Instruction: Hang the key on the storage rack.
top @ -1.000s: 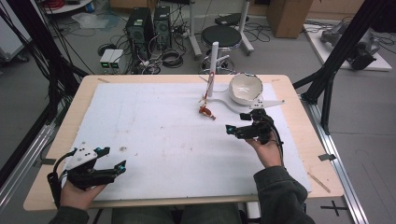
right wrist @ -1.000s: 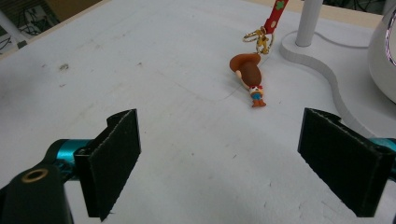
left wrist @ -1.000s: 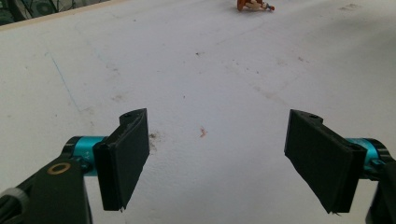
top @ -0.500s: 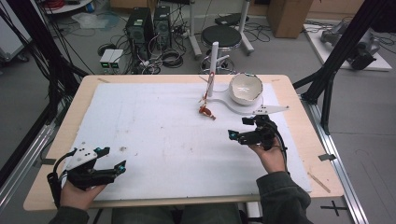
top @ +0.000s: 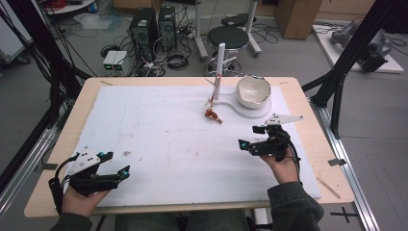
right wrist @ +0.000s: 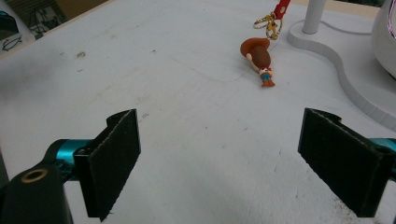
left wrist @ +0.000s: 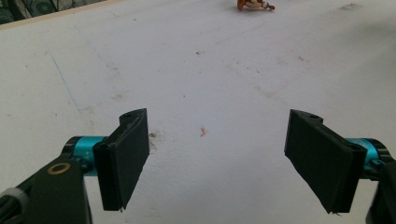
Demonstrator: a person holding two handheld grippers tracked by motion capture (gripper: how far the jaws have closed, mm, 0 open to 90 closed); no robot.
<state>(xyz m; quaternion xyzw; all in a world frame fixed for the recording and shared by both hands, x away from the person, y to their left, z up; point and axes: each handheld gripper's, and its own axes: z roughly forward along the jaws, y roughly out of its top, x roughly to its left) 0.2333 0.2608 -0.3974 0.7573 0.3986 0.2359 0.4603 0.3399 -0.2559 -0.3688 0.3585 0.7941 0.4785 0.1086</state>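
I held my right gripper (top: 252,137) wide open and empty, near the small brown-hatted cowboy figurine keychain (right wrist: 260,58) lying beside the white stand base (top: 250,111); my left gripper (top: 115,165) gaped empty too.

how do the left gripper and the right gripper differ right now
The left gripper sits at the near left of the table, far from the small figure keychain; the right gripper is at the right, much closer to the keychain and the white stand. In the right gripper view the keychain lies just ahead; in the left gripper view it is far off at the top edge. Both have jaws wide open and hold nothing.
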